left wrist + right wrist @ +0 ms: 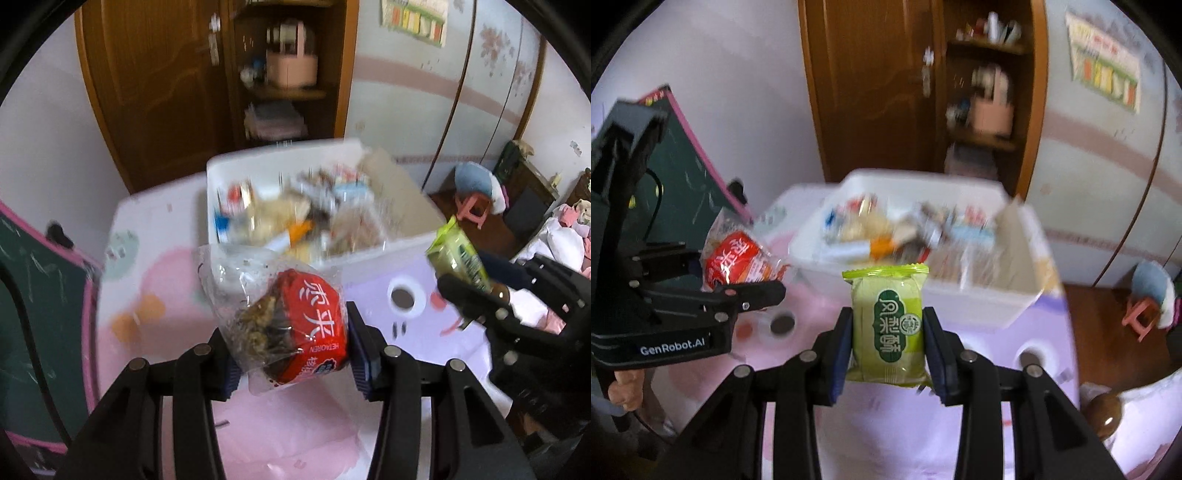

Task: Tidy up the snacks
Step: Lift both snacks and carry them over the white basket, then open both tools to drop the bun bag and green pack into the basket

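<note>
My left gripper (291, 347) is shut on a clear snack bag with a red label (295, 321), held above the table. It also shows in the right wrist view (738, 262), held by the left gripper (738, 273) at the left. My right gripper (888, 332) is shut on a green snack packet (888, 328), upright between the pads. In the left wrist view the packet (458, 254) and the right gripper (469, 277) are at the right. A white bin (373, 258) holding several snacks stands just beyond both grippers; it also shows in the right wrist view (979, 306).
The table has a pink and lilac cartoon cover (288, 424). A green chalkboard with a pink frame (690, 177) leans at the left. A brown wardrobe with shelves (177, 85) stands behind the table. A pink stool (1141, 321) is on the floor at the right.
</note>
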